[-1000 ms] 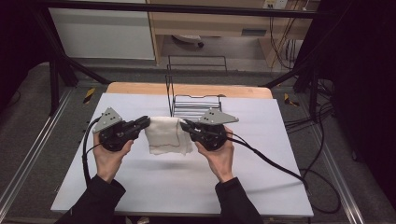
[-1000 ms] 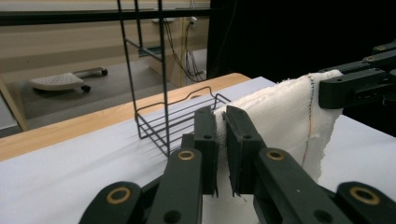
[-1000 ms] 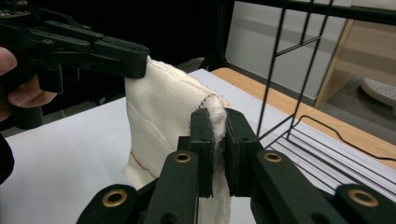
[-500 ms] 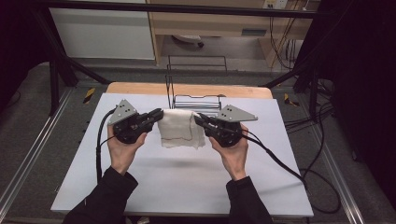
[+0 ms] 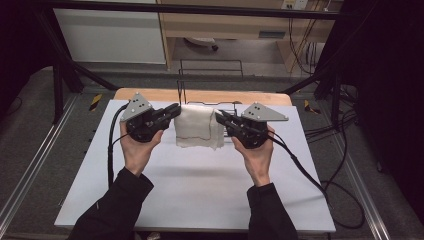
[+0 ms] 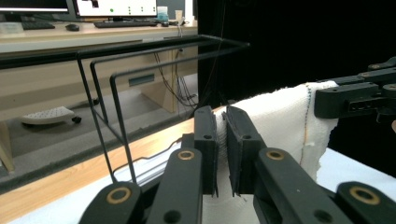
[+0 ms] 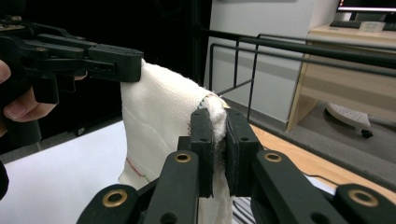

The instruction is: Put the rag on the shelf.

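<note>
White cloth [image 5: 199,127], folded, coarse-woven, with a thin stitched line of colour near one edge and a ragged lower hem, stretched between left claw [image 5: 176,111] and right claw [image 5: 220,119]. Held clear above the white worktop [image 5: 200,195], just in front of a black wire rack [image 6: 140,79]. Long axis level from claw to claw, loose end hanging down. Each claw clamped tight on an upper corner of the cloth.
</note>
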